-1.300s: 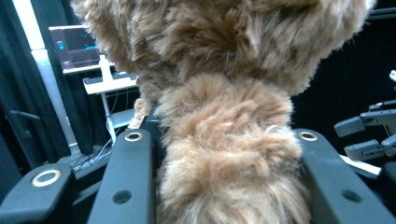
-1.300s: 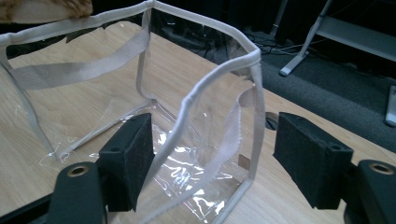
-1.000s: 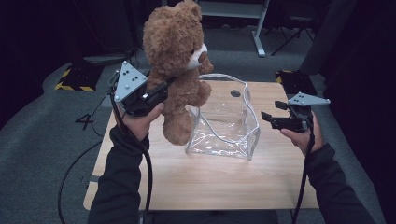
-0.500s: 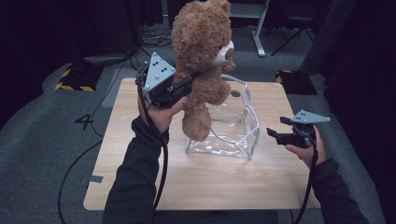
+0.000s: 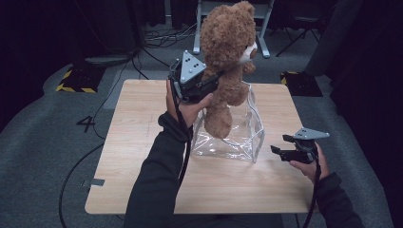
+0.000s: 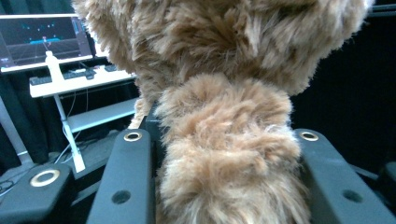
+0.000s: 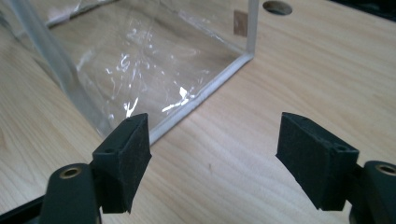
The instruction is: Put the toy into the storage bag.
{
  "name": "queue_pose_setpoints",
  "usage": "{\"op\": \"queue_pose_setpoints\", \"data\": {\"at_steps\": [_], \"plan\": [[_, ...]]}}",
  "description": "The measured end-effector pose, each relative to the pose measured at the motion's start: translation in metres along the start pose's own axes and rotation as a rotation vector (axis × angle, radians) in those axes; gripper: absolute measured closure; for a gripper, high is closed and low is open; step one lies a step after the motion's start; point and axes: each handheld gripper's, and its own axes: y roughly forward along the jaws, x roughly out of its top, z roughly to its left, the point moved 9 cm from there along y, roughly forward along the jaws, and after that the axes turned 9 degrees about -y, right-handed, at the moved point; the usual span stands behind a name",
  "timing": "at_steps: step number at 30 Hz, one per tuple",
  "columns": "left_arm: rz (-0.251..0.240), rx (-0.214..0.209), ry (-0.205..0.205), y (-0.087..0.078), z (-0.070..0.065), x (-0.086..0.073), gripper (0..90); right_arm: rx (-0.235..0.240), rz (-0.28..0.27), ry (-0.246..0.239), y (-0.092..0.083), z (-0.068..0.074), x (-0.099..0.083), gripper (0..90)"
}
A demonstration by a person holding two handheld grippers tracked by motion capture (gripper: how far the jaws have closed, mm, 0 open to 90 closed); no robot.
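A brown teddy bear [image 5: 227, 47] hangs upright over a clear plastic bag [image 5: 240, 140] that stands open on the wooden table [image 5: 138, 123]. My left gripper [image 5: 215, 81] is shut on one of the bear's limbs, and the bear's legs dangle into the bag's mouth. In the left gripper view the furry limb [image 6: 224, 158] is pinched between both jaws of the left gripper [image 6: 219, 140]. My right gripper [image 5: 279, 145] is low over the table, just right of the bag, open and holding nothing. In the right gripper view the right gripper [image 7: 212, 140] faces the bag's bottom corner [image 7: 243, 58].
A round hole [image 7: 277, 7] is cut in the table behind the bag. A desk with a monitor [image 6: 42, 35] stands beyond the table. Cables and a yellow-black striped mat [image 5: 73, 80] lie on the grey floor at the left.
My left hand carried the bear to the right, from beside the bag to over it. My right gripper sank toward the table beside the bag.
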Motion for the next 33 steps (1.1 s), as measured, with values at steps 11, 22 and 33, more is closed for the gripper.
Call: {"op": "queue_pose_setpoints", "data": {"at_steps": [11, 22, 33], "plan": [[0.028, -0.001, -0.012, 0.015, -0.002, -0.025, 59.1, 0.016, 0.051, -0.006, 0.012, 0.006, -0.029, 25.4], [0.04, 0.017, 0.016, 0.024, -0.002, -0.028, 59.1, 0.014, 0.091, -0.006, 0.023, 0.006, -0.043, 25.5], [0.095, 0.029, 0.009, 0.048, 0.0, -0.054, 58.8, 0.026, 0.087, -0.009, 0.023, 0.008, -0.044, 25.5]]}}
